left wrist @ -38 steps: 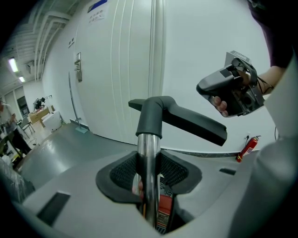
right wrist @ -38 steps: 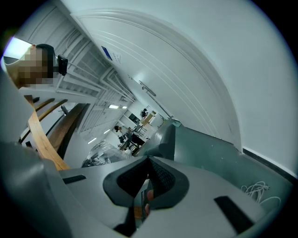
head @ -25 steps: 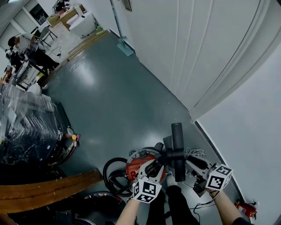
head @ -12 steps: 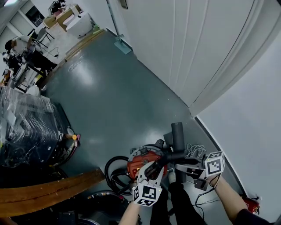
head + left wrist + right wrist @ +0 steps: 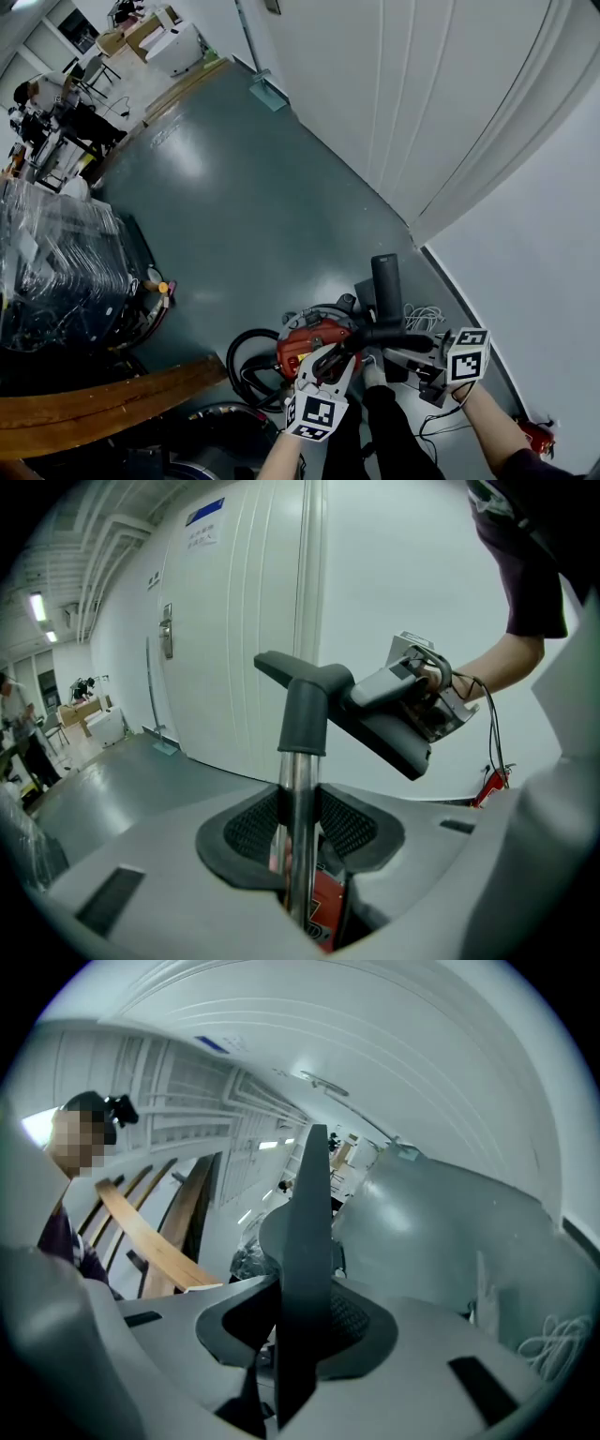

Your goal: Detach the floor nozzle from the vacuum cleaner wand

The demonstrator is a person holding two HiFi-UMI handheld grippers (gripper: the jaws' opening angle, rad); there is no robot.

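Two grippers, both loaded. Left gripper (image 5: pixel 300 841): jaws closing, mesh pads (image 5: pixel 251 825) pressed on either side of the bright metal wand (image 5: pixel 298 780), which stands upright between them. Right gripper (image 5: pixel 302 1326): jaws closing, clamped on the flat dark body of the floor nozzle (image 5: pixel 307 1232), seen edge-on in its own view. The nozzle neck, a dark sleeve, sits over the wand's top end; the joint is not parted. In the head view the nozzle lies at 12 o'clock from the left gripper, its long bar pointing toward 12, with the right gripper reaching in from 3 o'clock.

Under the wand, at 11 o'clock of the left gripper: red canister vacuum (image 5: pixel 305 342), with a black hose (image 5: pixel 246 361) looped at its 9 o'clock. White cable (image 5: pixel 422 317) coiled just beside the nozzle at 3 o'clock, near the wall foot.

Bounds: white panelled wall (image 5: pixel 403 103) runs from 12 round to 4 o'clock, its base edge close to the right gripper. Wooden plank (image 5: pixel 103 398) closes off 9 o'clock; plastic-wrapped stack (image 5: pixel 56 272) at 10 o'clock. Open room — grey floor (image 5: pixel 244 206) — a wide stretch from 10 to 12 o'clock.
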